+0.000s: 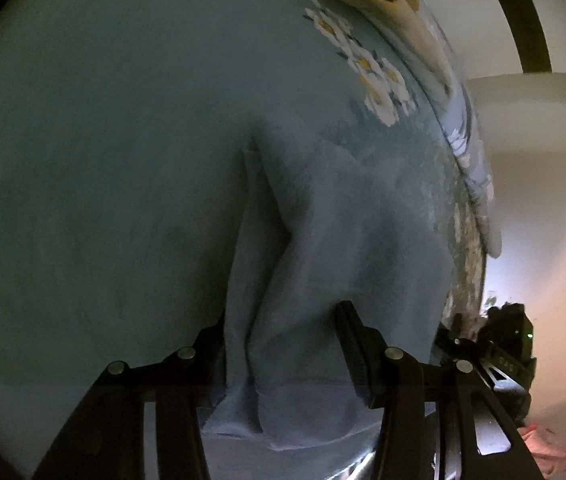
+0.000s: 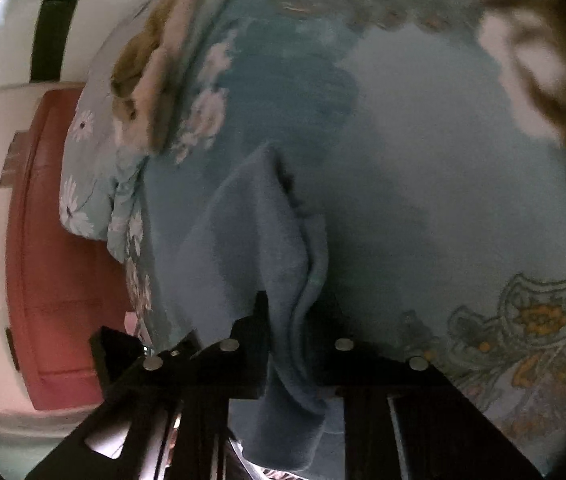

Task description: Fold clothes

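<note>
Mid-fold: right gripper [image 2: 297,312] pinches the blue cloth [image 2: 251,232]. Left gripper [image 1: 283,332] stands spread, cloth between. Next: lay the fold flat.

Left wrist view: dim overall, teal-grey cast. Bedspread [image 1: 103,160] underexposed, darkest toward 9 o'clock. Bright overexposed wall [image 1: 555,208] at 3 o'clock, the apparent light source. Fisheye bends the bed edge into an arc; black vignette at all corners. Motion blur on the flower print toward 1 o'clock.

Right wrist view: equally dim. Washed-out brightness at 9 o'clock; pink-red panel [image 2: 55,280] softly blurred. Heavy smear at 1 to 2 o'clock. Blue cloth [image 2: 259,240] soft, shadowed along its folds.
</note>
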The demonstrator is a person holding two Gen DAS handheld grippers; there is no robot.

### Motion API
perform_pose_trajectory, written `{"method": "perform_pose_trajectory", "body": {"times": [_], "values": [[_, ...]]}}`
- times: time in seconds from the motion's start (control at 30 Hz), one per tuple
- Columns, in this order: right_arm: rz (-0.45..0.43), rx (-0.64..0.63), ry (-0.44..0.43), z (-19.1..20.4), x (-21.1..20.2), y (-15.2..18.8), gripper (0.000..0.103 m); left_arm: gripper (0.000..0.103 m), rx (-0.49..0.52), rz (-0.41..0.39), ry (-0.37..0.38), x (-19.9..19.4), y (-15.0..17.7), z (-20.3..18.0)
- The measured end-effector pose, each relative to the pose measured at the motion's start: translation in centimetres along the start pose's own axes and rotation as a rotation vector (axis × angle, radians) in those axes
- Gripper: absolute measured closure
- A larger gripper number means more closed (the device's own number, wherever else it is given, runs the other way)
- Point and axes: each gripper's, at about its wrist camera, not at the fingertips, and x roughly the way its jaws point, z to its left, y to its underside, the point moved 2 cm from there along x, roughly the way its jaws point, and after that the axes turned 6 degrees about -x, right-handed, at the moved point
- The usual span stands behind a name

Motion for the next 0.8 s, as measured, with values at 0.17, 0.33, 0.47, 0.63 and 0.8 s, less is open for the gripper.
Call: {"method": "perform_pose_trajectory", "body": {"times": [0.17,0.33,0.47,0.63,0.8], "values": [[-0.003,-0.126,-0.044,6.0,-2.7,-0.6,0.091,0.051,-0.052,0.001,0.085,-0.4,0.4,0.7],[-0.009,-0.261,-0.044,11.8,-4.8,-0.9,0.093,0.051,-0.146,0.004,0.248,-0.4,1.0,1.4],[-0.016,-0.301,-0.027,14.3,-5.8,-0.6,0.093,0.051,-0.187,0.01,0.368,-0.2,1.4,1.0],[-0.051,-0.36,-0.029,16.3,-10.1,-0.3,0.093,0.051,-0.134,0.025,0.455,-1.0,2.0,-1.7],[-0.125,-0.4,-0.038,17.0,-16.5,-0.5,0.093,0.053,-0.014,0.035,0.552,-2.5,3.0,-8.0]]}}
